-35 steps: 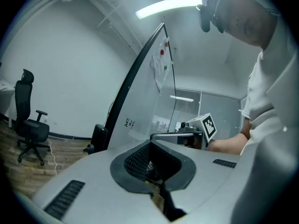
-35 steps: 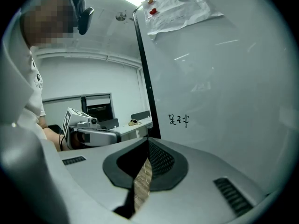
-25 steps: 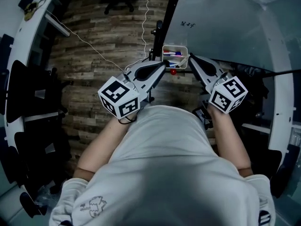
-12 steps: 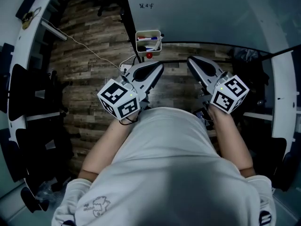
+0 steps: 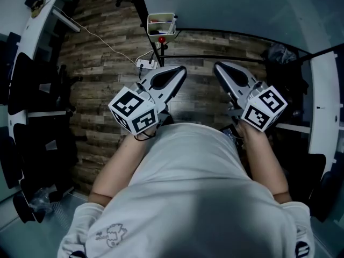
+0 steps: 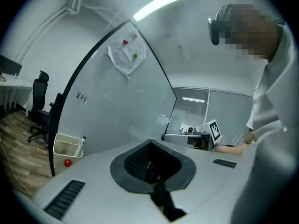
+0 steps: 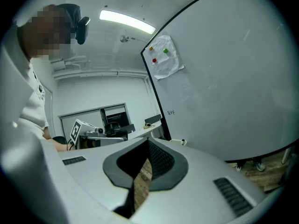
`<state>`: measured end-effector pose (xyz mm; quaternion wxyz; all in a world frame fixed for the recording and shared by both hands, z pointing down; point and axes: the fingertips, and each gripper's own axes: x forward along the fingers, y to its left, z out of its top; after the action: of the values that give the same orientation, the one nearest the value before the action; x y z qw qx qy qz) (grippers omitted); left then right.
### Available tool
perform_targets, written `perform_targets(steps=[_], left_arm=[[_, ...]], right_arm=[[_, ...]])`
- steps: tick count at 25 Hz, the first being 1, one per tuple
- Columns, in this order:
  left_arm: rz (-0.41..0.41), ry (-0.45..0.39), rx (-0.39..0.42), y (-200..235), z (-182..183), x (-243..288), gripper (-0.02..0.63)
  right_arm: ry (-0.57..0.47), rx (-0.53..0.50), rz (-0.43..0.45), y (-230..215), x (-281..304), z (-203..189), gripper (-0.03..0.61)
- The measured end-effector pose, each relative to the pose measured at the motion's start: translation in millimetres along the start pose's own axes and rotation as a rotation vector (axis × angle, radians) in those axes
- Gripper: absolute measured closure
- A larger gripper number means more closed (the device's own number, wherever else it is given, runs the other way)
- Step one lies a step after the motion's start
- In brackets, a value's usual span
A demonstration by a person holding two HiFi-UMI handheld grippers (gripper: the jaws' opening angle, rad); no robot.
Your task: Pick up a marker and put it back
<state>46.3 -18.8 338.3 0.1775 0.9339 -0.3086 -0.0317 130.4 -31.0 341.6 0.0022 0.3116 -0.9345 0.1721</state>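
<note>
A white marker holder [image 5: 161, 23] hangs on the whiteboard's [image 5: 236, 7] lower edge, with several markers in it and a red magnet [image 5: 160, 38] just below. In the left gripper view the holder [image 6: 67, 145] sits low at the left with a marker [image 6: 81, 142] sticking up. My left gripper [image 5: 179, 72] and right gripper [image 5: 219, 68] are held close to my body, well short of the holder. Both are shut and hold nothing. The right gripper view catches only the holder's [image 7: 181, 142] rim above the jaws.
A power strip [image 5: 146, 64] with a white cable lies on the wooden floor [image 5: 107, 63] near the board's stand. Dark office chairs [image 5: 32, 117] line the left side. A sheet of paper [image 6: 125, 55] is pinned high on the board with magnets.
The holder and the whiteboard have slid up and left in the head view and look smaller, so I have backed away from them. Both grippers stay shut in front of my body.
</note>
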Motion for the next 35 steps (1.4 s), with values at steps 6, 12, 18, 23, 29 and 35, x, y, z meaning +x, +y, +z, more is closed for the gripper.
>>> perform_targets(steps=[6,12,18,23,29,35], left_arm=[[0.032,0.020,0.026,-30.1,-9.6,-15.8,0.609],[0.073,0.011,0.013,-41.0,-22.4,-38.5,0.609],[0.092,-0.009,0.006,-41.6,-25.8,-55.1,0.609],[0.091,-0.017,0.002,-47.3,-24.5,-58.3,0.609],[0.085,-0.021,0.006,-52.5,-26.7,-56.8,0.609],[0.096,-0.032,0.017,-53.4,-28.1,-54.5,0.609]], right_arm=[[-0.003,0.010,0.031,24.1,-20.4,-9.0,0.568],[0.006,0.039,0.041,41.9,-25.3,-28.5,0.568],[0.010,0.024,0.062,61.6,-21.2,-31.4,0.568],[0.016,0.005,0.084,74.2,-18.7,-29.8,0.568],[0.015,0.015,0.096,76.9,-22.0,-30.1,0.568],[0.020,0.015,0.096,71.8,-27.4,-29.3,0.568]])
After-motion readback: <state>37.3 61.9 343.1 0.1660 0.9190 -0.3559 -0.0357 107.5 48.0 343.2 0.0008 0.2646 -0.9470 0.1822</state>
